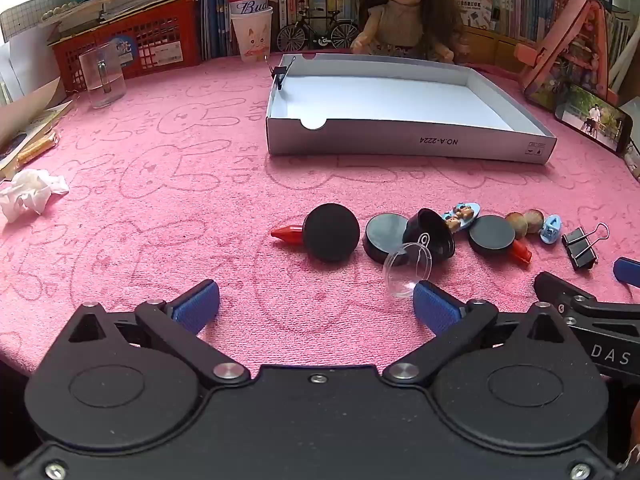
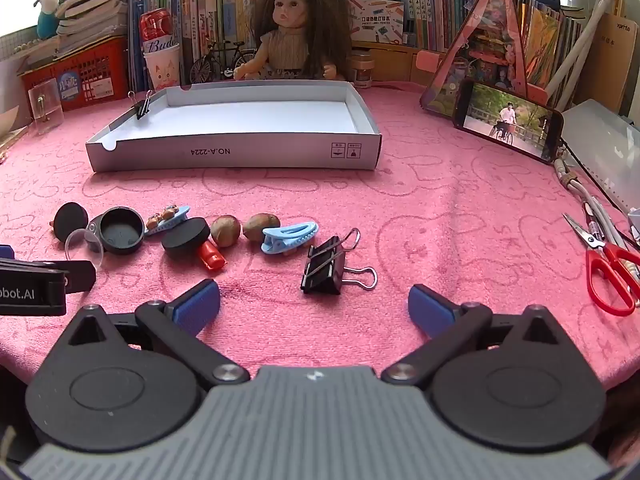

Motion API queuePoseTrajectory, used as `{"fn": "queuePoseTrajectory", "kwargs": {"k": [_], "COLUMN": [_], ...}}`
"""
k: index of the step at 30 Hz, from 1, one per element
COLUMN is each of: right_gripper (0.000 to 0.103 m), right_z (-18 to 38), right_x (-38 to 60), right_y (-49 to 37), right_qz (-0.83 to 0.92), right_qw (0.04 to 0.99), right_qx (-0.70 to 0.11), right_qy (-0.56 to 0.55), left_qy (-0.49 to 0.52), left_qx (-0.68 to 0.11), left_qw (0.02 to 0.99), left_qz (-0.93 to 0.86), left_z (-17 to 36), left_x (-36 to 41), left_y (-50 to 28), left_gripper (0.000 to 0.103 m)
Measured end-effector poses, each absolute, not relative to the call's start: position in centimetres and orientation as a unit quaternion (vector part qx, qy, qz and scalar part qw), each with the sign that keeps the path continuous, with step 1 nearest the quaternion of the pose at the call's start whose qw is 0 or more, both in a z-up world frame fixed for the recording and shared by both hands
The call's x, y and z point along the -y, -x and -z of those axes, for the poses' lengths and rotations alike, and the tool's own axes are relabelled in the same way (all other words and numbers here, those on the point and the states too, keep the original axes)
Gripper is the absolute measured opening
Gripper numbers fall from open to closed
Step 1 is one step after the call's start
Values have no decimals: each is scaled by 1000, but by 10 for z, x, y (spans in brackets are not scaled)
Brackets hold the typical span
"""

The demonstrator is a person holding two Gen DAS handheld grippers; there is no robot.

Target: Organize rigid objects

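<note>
A row of small objects lies on the pink cloth: a black round cap [image 1: 331, 232] over a red piece [image 1: 286, 234], black lids [image 1: 383, 236] [image 2: 186, 237], a black cup [image 2: 121, 229], a clear dome [image 1: 402, 270], a bear clip [image 2: 166, 216], two nuts [image 2: 226, 230], a blue hair clip [image 2: 290, 236] and a black binder clip [image 2: 326, 266]. The white box [image 1: 400, 142] [image 2: 240, 154] stands behind, empty, with a small binder clip [image 2: 142, 110] on its rim. My left gripper [image 1: 316, 304] is open just before the cap. My right gripper [image 2: 314, 306] is open just before the binder clip.
Red scissors [image 2: 610, 268] and cables lie at the right. A phone [image 2: 508, 120] leans at back right. A doll [image 2: 290, 36], a can in a paper cup [image 1: 250, 20], a red basket [image 1: 132, 44], a glass [image 1: 102, 76] and crumpled tissue [image 1: 30, 194] line the back and left.
</note>
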State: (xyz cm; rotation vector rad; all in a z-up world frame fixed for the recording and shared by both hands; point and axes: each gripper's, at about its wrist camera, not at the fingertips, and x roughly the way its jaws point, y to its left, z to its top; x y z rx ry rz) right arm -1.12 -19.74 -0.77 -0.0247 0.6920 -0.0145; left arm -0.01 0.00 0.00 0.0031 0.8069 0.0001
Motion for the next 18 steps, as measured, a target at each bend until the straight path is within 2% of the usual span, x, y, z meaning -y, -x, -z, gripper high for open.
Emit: {"fn": "queuePoseTrajectory", "kwargs": {"k": [18], "right_gripper": [103], "right_z": [7], "right_x": [197], "right_y": [12], "right_qz": [6], "right_qw": [940], "right_qx": [-342], "right_qy": [13], "left_qy": [-4], "left_qx": [-393], "left_qw": [920], "left_qz": [4], "left_z": [-2], "left_x": [-1], "left_y": [-2], "left_gripper": [103]}}
